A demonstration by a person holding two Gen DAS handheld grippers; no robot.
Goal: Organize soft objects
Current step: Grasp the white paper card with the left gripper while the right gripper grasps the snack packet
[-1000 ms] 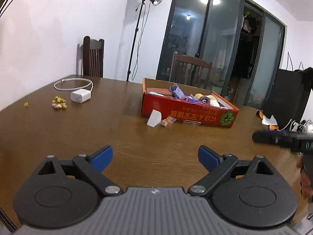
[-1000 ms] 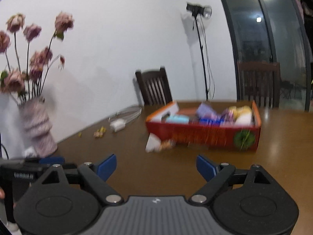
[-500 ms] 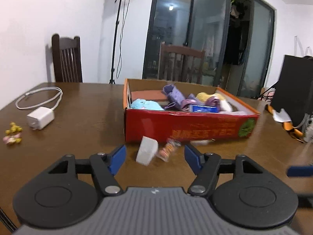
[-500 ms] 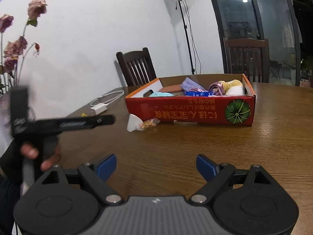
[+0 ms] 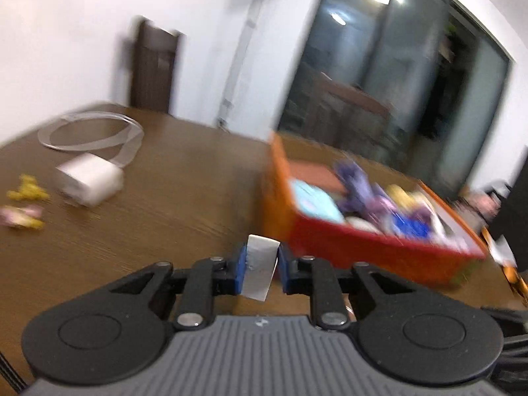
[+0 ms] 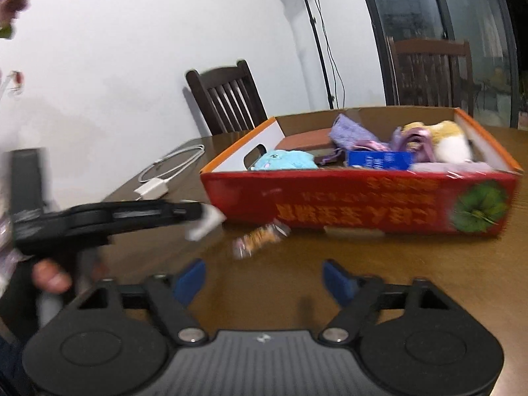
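A red cardboard box [image 6: 363,198] stands on the wooden table and holds soft toys, among them a light blue plush [image 6: 283,160], a purple one [image 6: 353,132] and a yellow-white one [image 6: 448,138]. In the left wrist view the box [image 5: 379,247] lies to the right. My left gripper [image 5: 261,265] is closing, its blue pads pressed on a small white piece [image 5: 260,274] just in front of the box. The right wrist view shows that gripper [image 6: 198,213] from the side with the white piece [image 6: 206,222] at its tip. My right gripper [image 6: 264,280] is closing with nothing between its jaws. A small orange snack packet [image 6: 260,241] lies ahead of it.
A white charger [image 5: 89,181] with a coiled cable [image 5: 89,132] and small yellow and pink bits [image 5: 26,204] lie at the table's left. A dark wooden chair [image 6: 227,95] stands behind the table. A hand [image 6: 49,274] holds the left gripper's handle.
The left gripper moved up to the white piece and closed on it. The right gripper came nearer the box and its jaws narrowed.
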